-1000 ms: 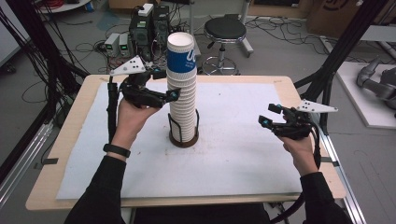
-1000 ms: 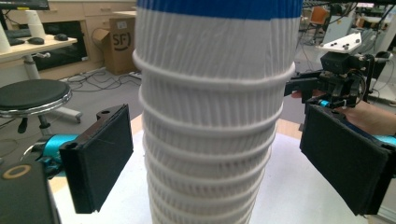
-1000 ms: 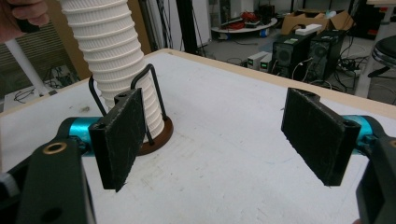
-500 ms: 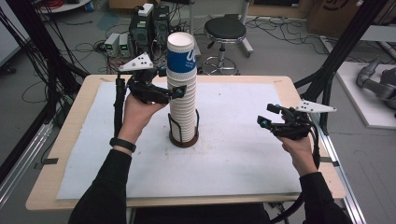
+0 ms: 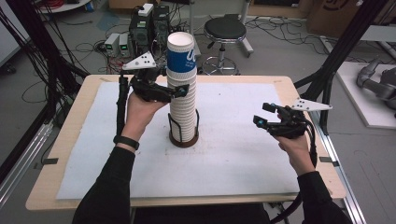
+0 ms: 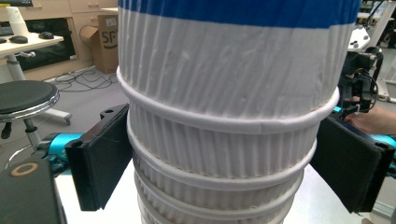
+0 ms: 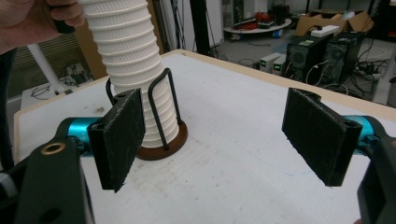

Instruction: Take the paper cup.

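Note:
A tall stack of white ribbed paper cups point(image 5: 183, 112) stands upright in a round brown holder point(image 5: 183, 139) with black wire loops, mid-table. The top cup point(image 5: 180, 56) carries a blue band. My left gripper point(image 5: 180, 87) reaches in from the left, high on the stack. Its jaws have just been closing with the cups between them. In the left gripper view the pads point(image 6: 100, 158) touch both sides of the cups point(image 6: 224, 116) just under the blue-banded one. My right gripper point(image 5: 261, 114) hovers open over the table's right side, with nothing between its jaws point(image 7: 224, 135); the stack point(image 7: 126, 51) is beyond it.
A white mat point(image 5: 233, 168) covers the wooden table. Behind the far edge are a black stool point(image 5: 225, 30) and computer cases point(image 5: 144, 23) among cables. Black frame posts point(image 5: 336, 60) rise at the back right. A person's forearms come in from the bottom.
The left gripper has edged slightly up and closer around the stack. The right gripper and the cups have stayed where they were.

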Motion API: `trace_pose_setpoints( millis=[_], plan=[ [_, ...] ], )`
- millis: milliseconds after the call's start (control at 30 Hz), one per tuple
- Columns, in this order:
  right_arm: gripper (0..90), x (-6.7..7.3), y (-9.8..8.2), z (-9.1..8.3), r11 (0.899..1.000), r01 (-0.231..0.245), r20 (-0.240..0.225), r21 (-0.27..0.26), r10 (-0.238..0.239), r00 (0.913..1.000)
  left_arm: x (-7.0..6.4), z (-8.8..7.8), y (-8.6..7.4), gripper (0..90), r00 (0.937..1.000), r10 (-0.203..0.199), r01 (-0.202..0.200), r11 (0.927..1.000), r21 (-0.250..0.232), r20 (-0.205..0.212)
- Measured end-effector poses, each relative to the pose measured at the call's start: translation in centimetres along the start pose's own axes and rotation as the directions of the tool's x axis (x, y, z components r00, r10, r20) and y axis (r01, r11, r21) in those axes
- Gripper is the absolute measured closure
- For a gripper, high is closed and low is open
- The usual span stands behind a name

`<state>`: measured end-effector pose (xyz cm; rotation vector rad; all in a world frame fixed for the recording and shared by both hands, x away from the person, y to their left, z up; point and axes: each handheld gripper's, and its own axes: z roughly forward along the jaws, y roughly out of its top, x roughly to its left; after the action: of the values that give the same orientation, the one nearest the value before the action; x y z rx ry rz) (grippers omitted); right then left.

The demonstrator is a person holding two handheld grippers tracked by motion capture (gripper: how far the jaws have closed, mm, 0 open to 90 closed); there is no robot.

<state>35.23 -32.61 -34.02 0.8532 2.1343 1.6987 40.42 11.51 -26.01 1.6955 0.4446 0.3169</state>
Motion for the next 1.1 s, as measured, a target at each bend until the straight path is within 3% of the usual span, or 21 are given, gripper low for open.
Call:
trace_pose_setpoints(
  millis=[233, 633, 867, 1100],
  plan=[
    [21.4, 0.8, 1.3, 0.5, 1.000, 0.018, -0.036, -0.004, -0.018, 0.9992, 0.0, 0.0, 0.0, 11.8, 1.0000, -0.002, 0.002, 1.0000, -0.003, 0.003],
    [21.4, 2.1, 5.7, 1.5, 0.996, 0.082, -0.061, -0.030, -0.084, 0.9946, 0.1, 0.0, -0.1, 12.0, 0.9999, -0.008, 0.008, 0.9999, -0.008, 0.006],
    [21.5, 2.9, 9.0, 2.7, 0.993, 0.111, -0.089, -0.046, -0.115, 0.9894, 0.1, 0.0, -0.1, 12.1, 0.9999, -0.006, 0.006, 1.0000, -0.006, 0.009],
    [21.7, 4.3, 12.8, 4.5, 0.984, 0.168, -0.112, -0.059, -0.174, 0.9784, 0.1, 0.0, 0.0, 12.1, 0.9999, -0.006, 0.006, 1.0000, -0.006, 0.010]
  ],
)
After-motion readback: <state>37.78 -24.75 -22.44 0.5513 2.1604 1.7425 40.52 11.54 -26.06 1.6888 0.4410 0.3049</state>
